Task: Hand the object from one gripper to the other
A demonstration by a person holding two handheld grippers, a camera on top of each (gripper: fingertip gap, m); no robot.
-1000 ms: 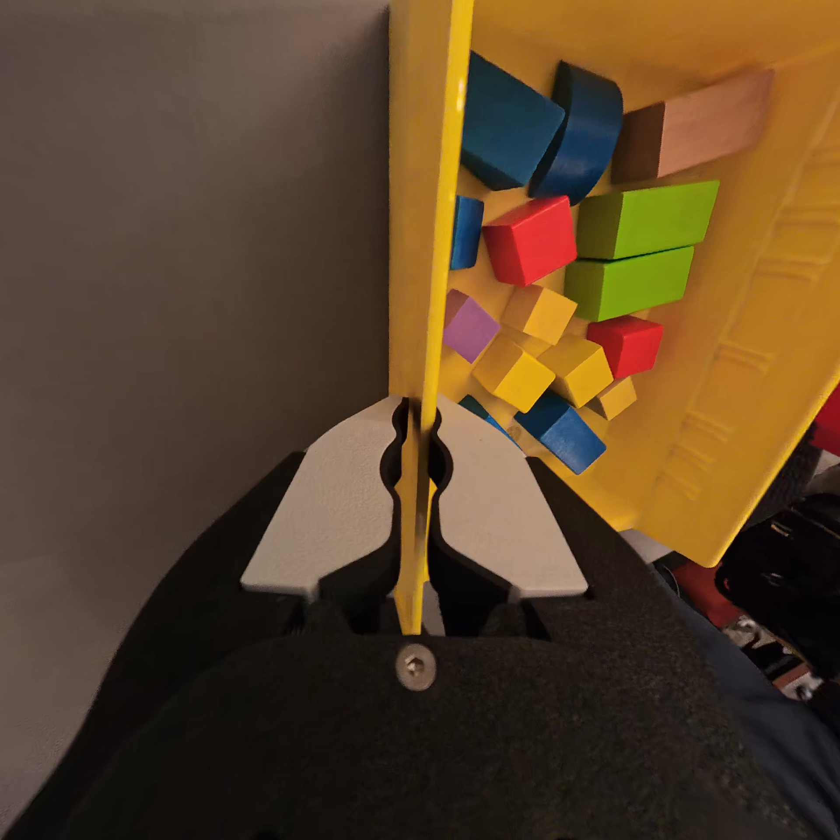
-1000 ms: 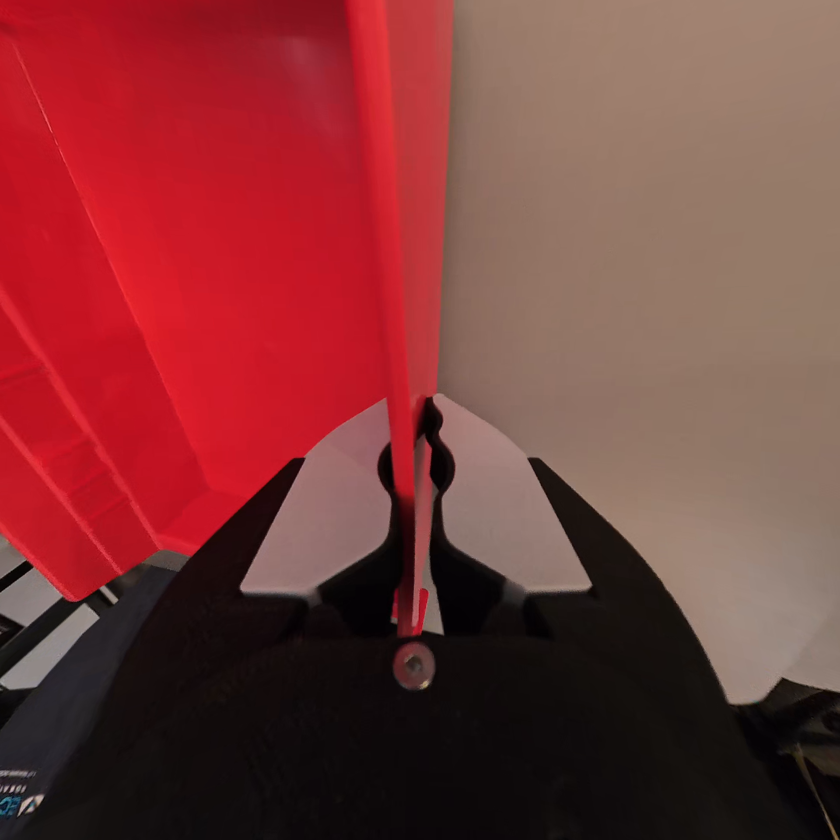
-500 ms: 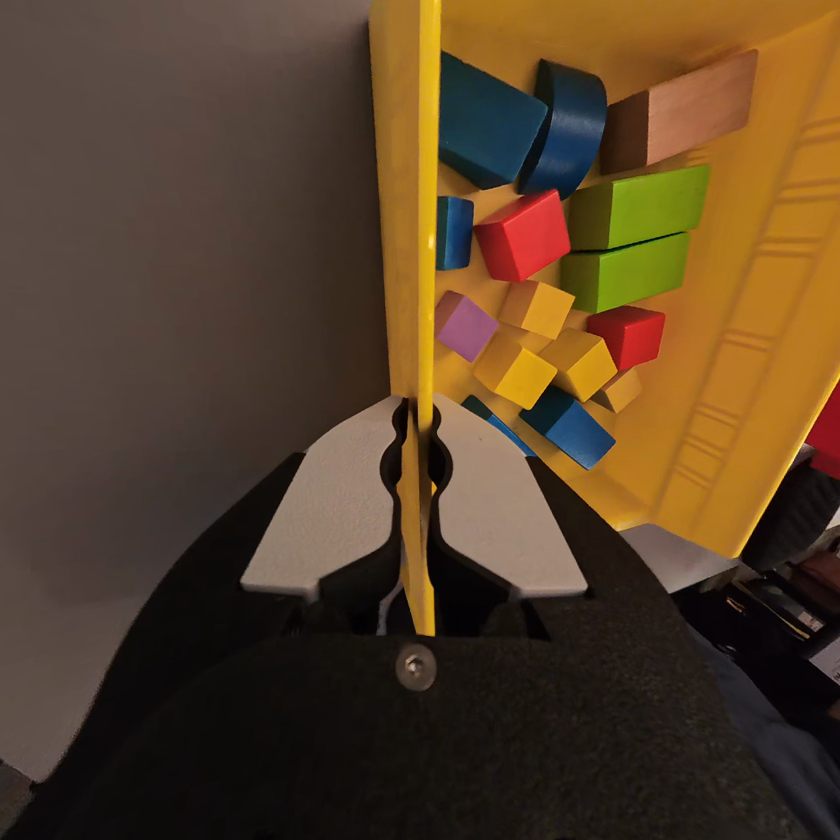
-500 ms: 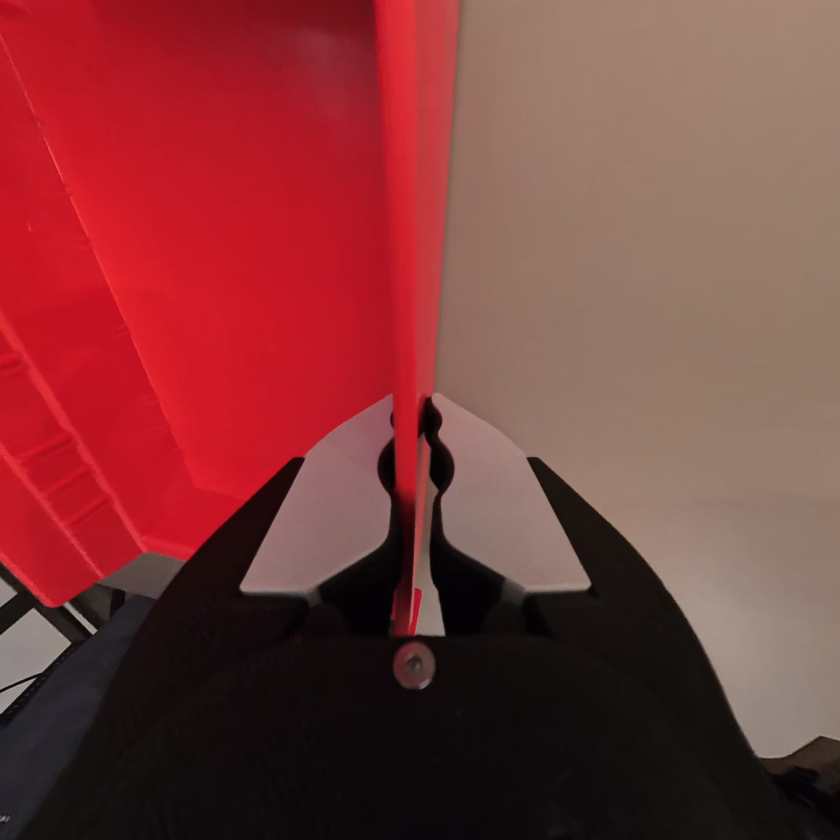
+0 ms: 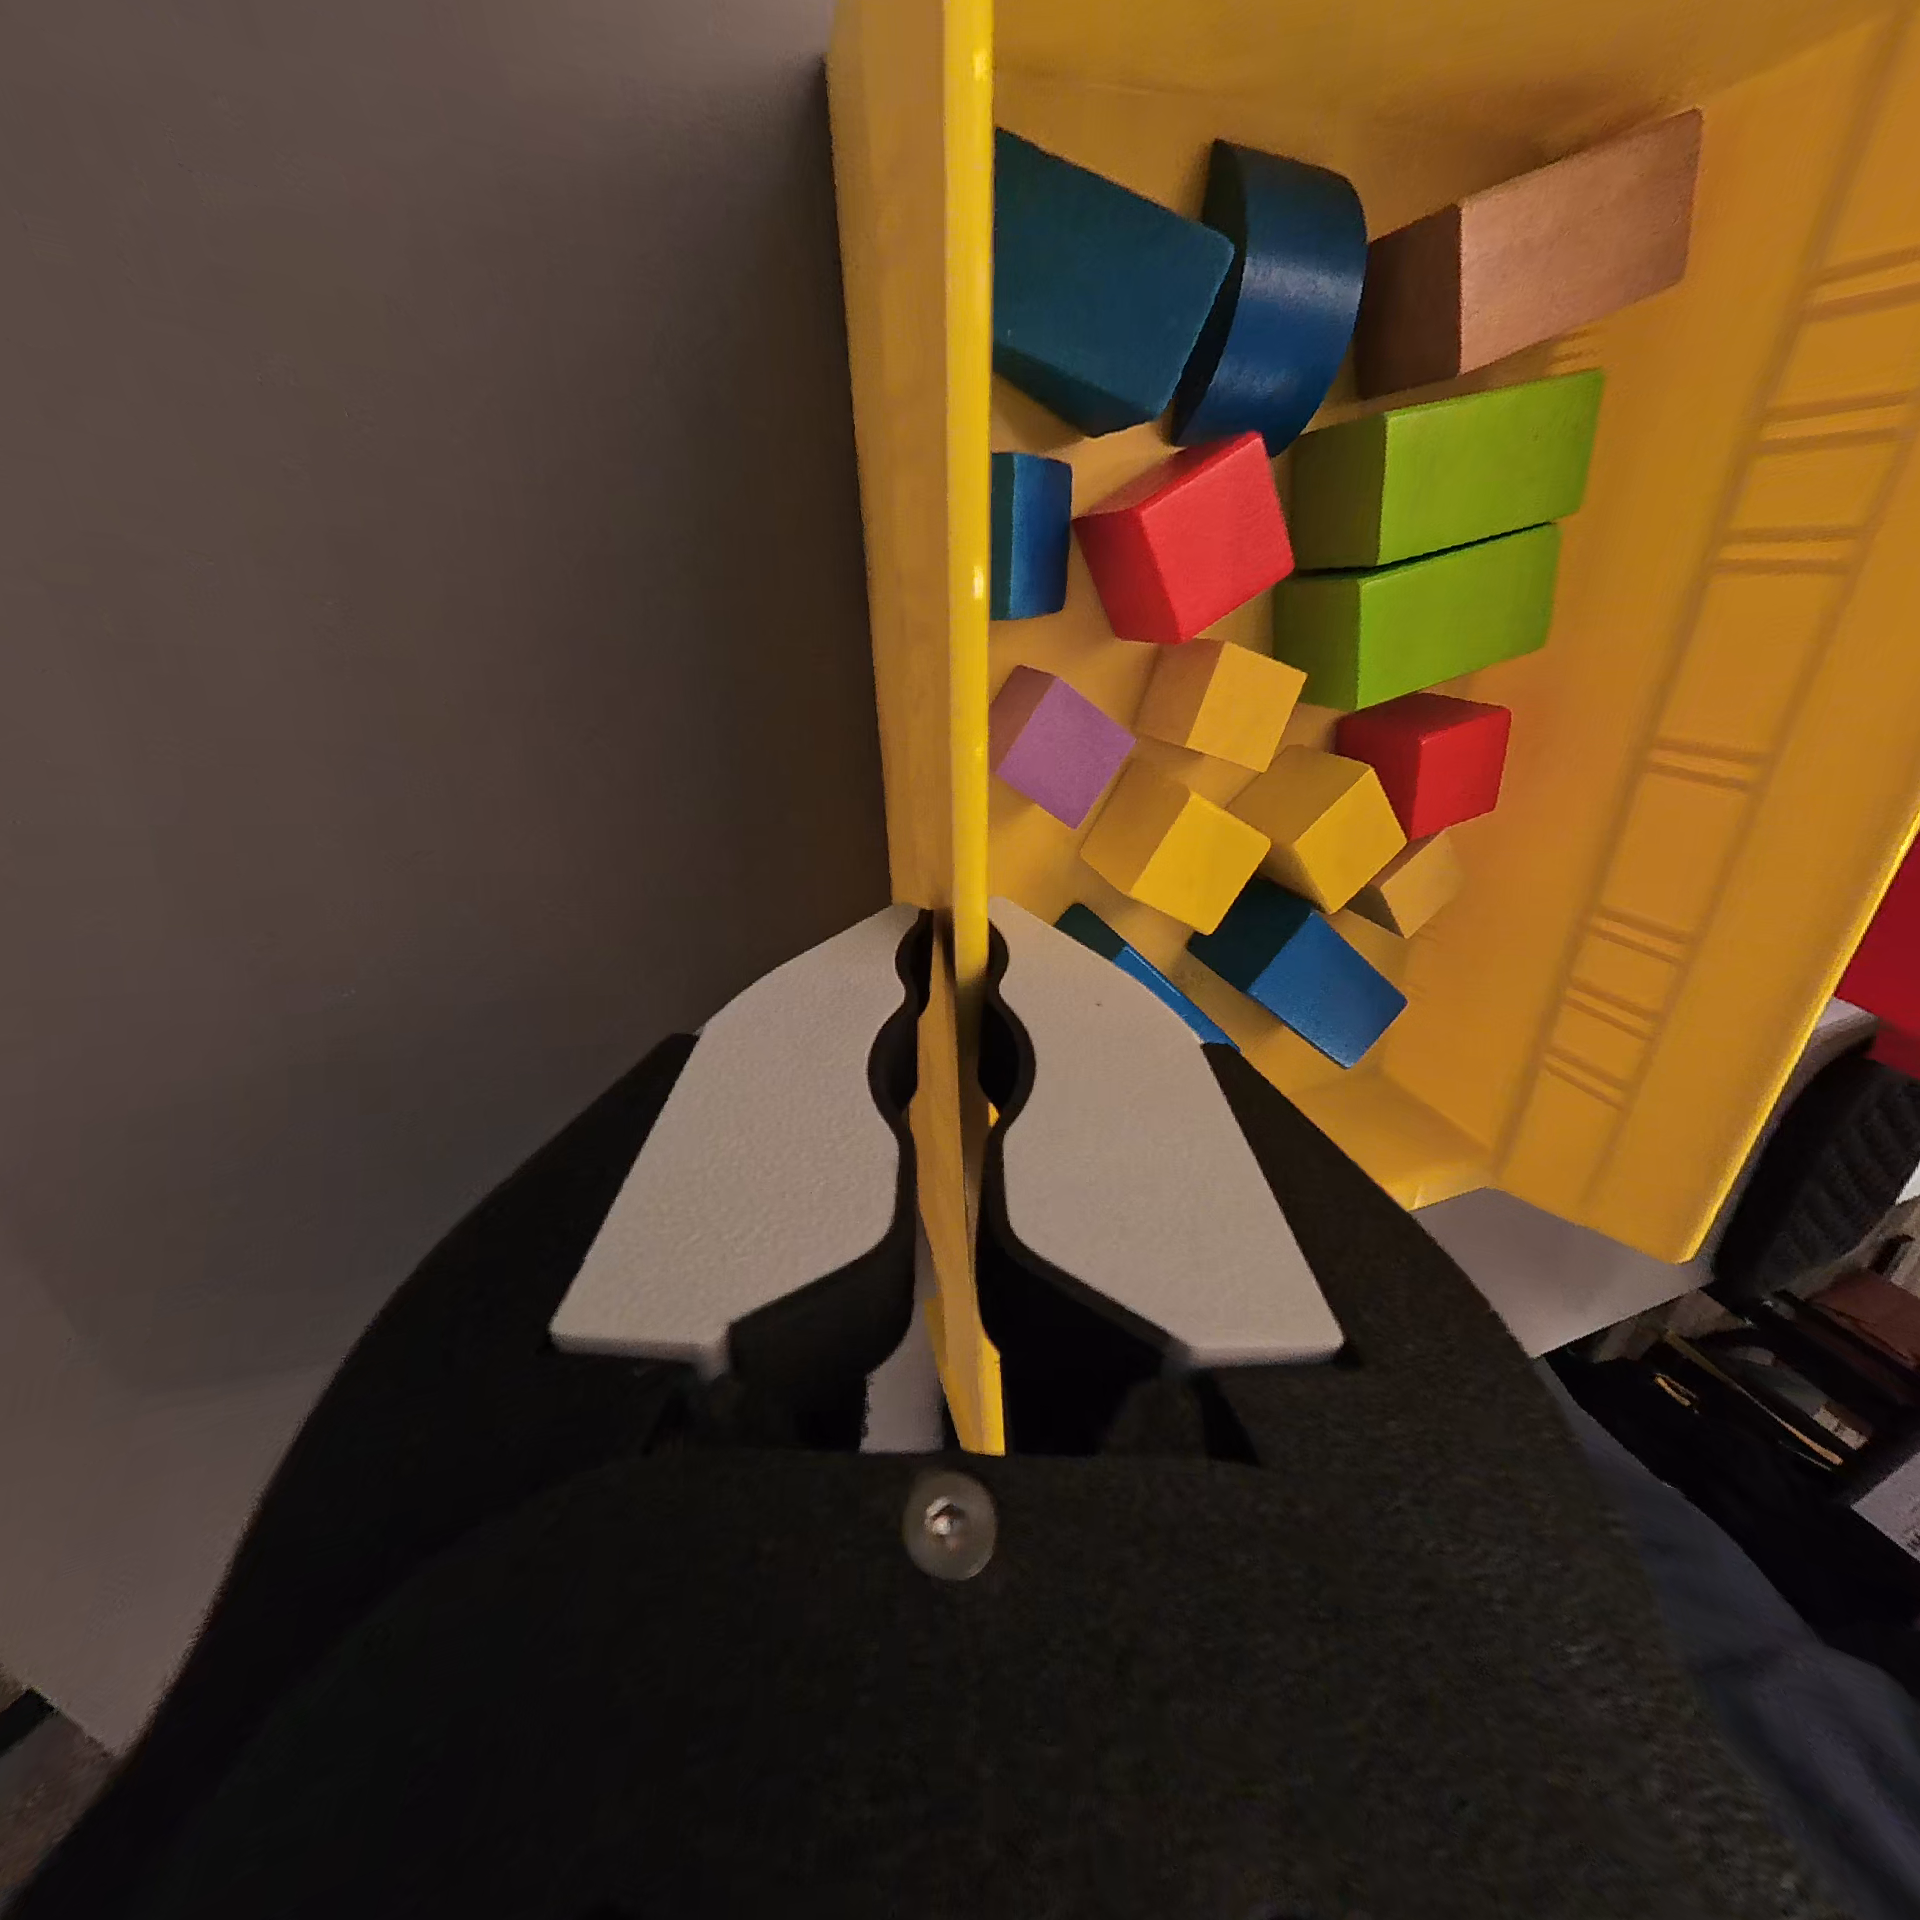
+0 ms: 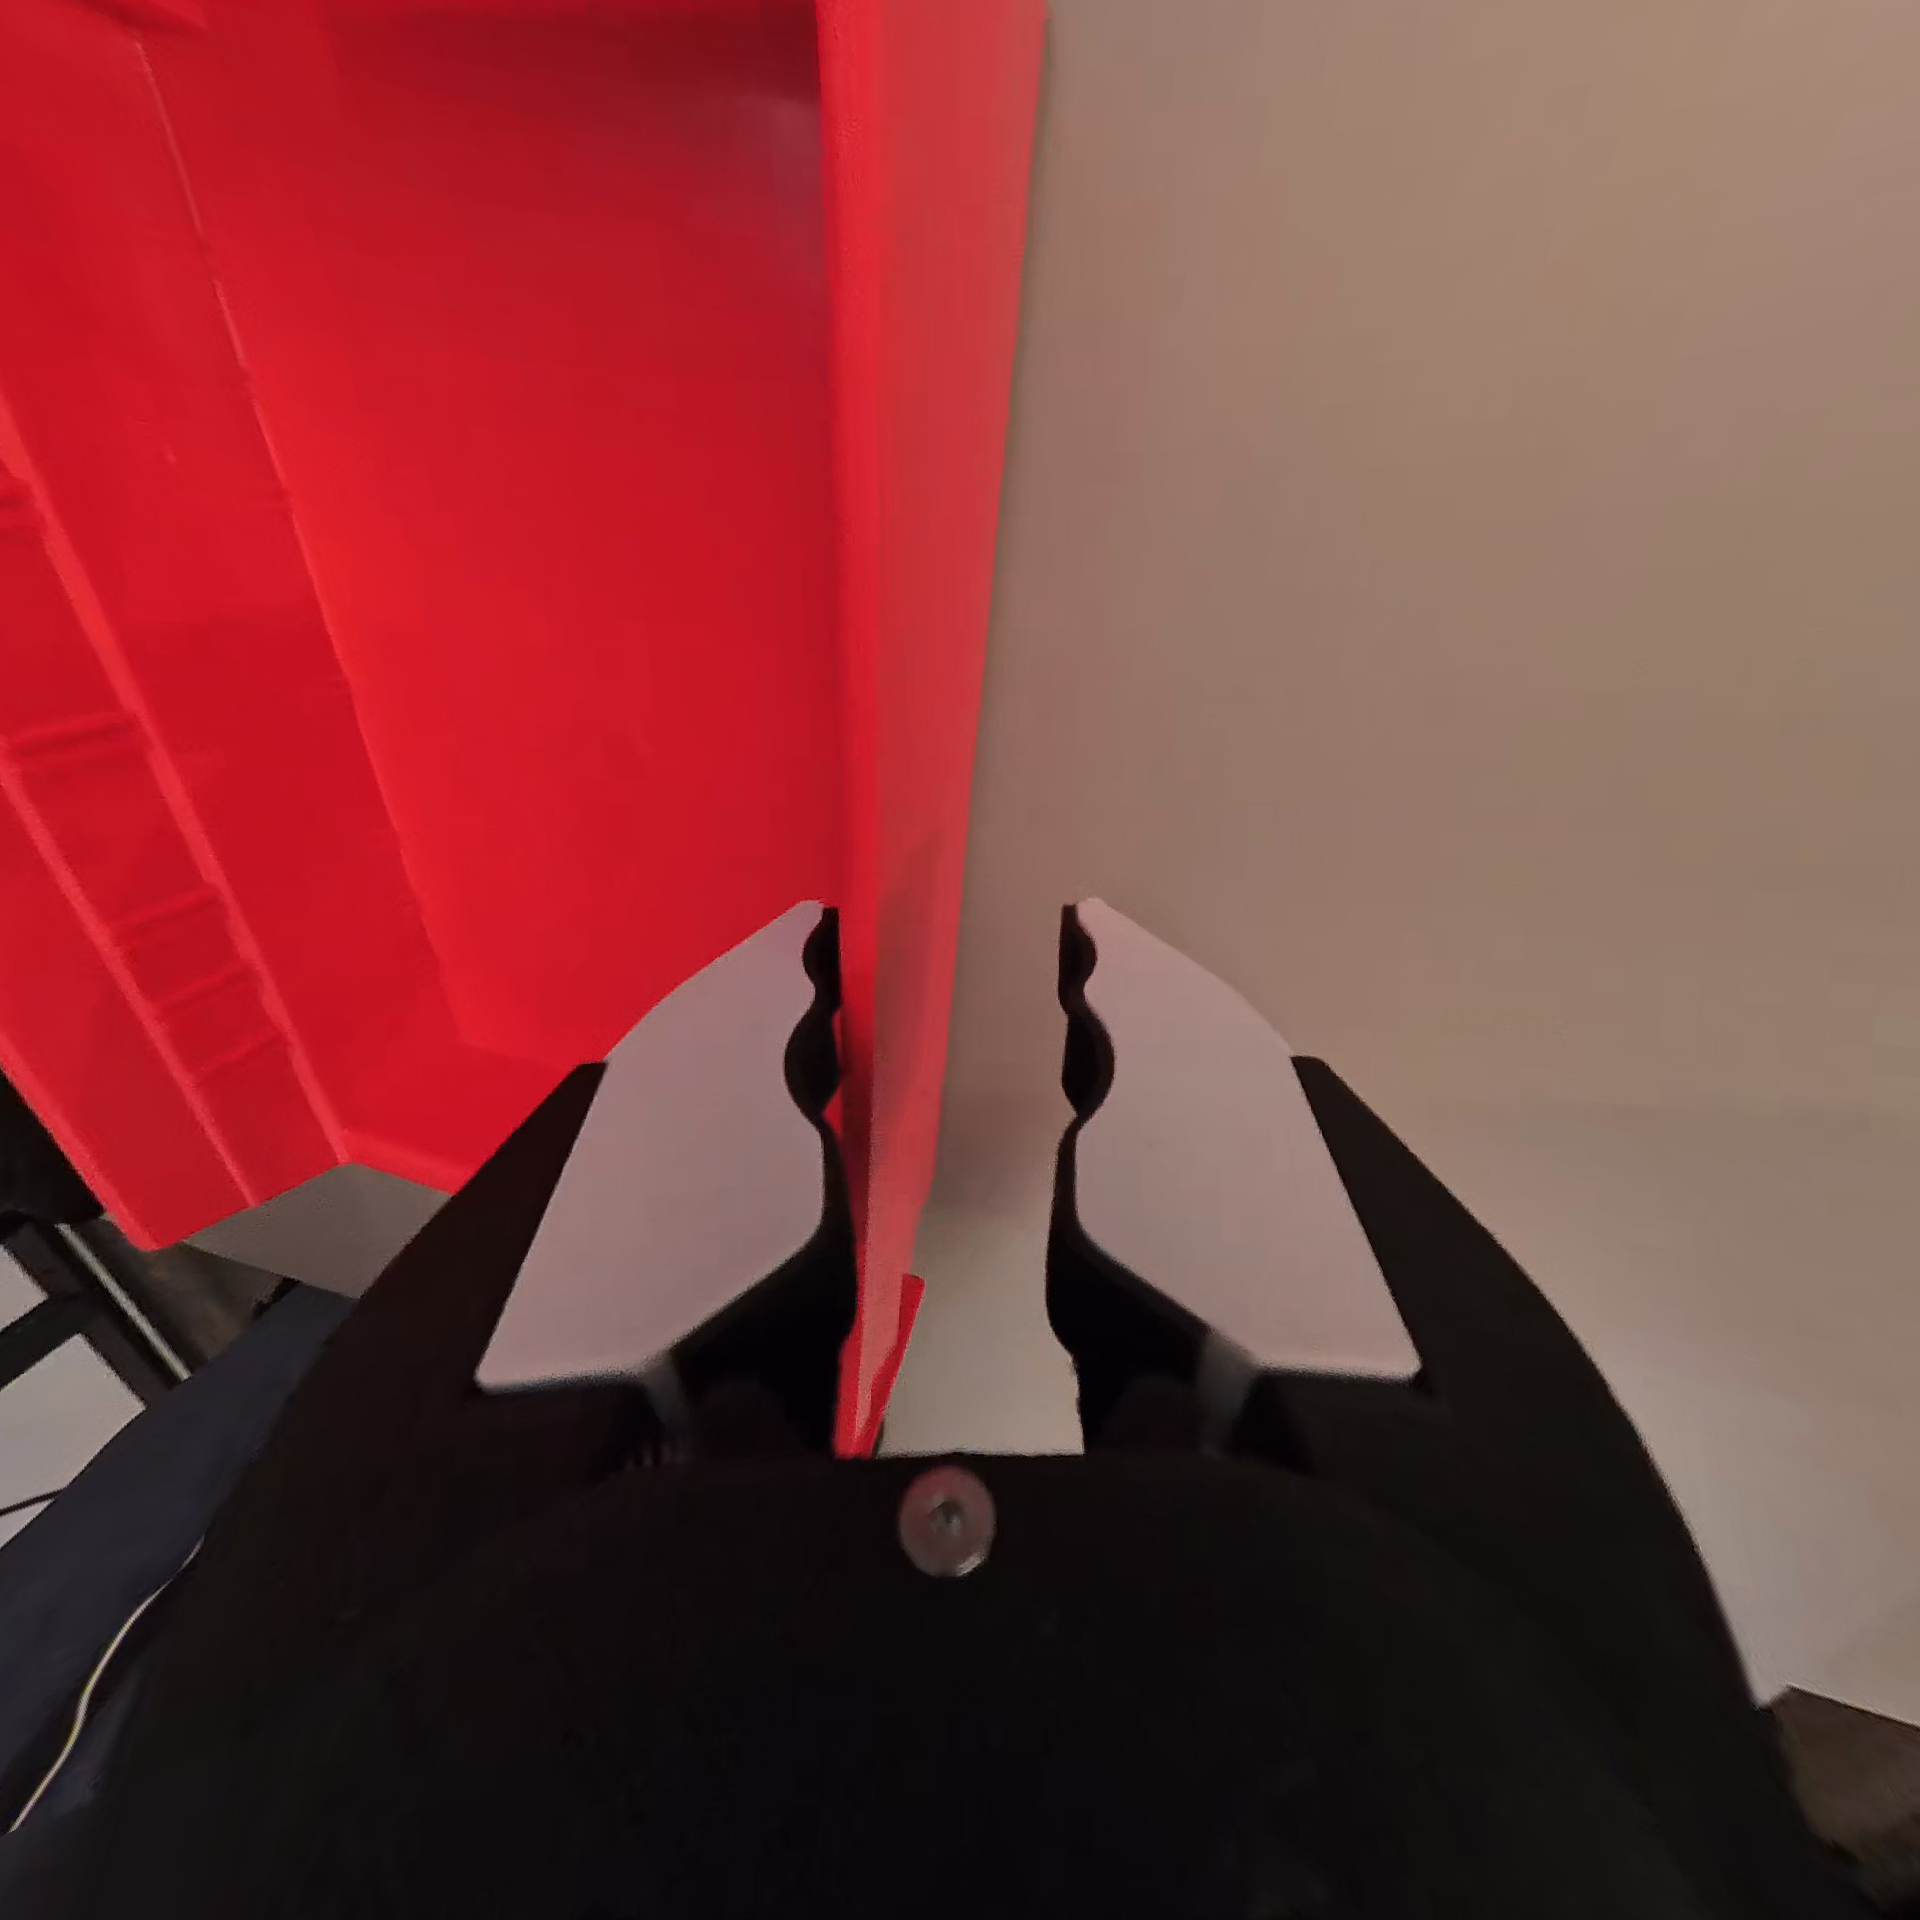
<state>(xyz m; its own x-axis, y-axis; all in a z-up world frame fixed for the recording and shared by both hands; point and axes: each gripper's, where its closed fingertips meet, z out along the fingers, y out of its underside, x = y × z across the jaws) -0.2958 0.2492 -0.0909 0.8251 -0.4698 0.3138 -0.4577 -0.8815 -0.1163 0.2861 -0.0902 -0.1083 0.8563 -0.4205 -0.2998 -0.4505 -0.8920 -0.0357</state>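
Left gripper (image 5: pixel 951 925): jaws pressed together on the thin side wall of a yellow tray (image 5: pixel 1714 727), pinching the rim edge-on. The wall runs straight up the middle of the left wrist view from the jaw throat. Grip looks deep; the rim reaches nearly to the screw at the base of the jaws.

Right gripper (image 6: pixel 948 914): jaws spread. The side wall of a red tray (image 6: pixel 416 520) stands in the gap, close against the left finger (image 6: pixel 675 1143) and clear of the right one. Whether it actually touches the left pad, cannot tell. Nothing is clamped on this side.

Contents, yellow tray: loose wooden blocks on its floor, namely two green bars (image 5: pixel 1434 540), a red block (image 5: pixel 1184 540), a second smaller red one, several yellow cubes (image 5: pixel 1174 847), a purple cube (image 5: pixel 1060 743), blue pieces (image 5: pixel 1101 301) and a plain wood bar (image 5: pixel 1538 260). The red tray shows empty in the part visible. A red corner (image 5: pixel 1886 956) appears past the yellow tray's far edge; probably the red tray, not certain.

Background in both views: plain pale surface, dark clutter at the lower corners.

Judgement on step: the blocks are the likely object of the hand-over, and none is in either gripper, so the transfer proper is not begun. The right side reads as letting go of its tray.

Next move calls for: backing the right gripper off the red wall without dragging it, then reaching for a block, while the left keeps the yellow tray level so the blocks do not slide.
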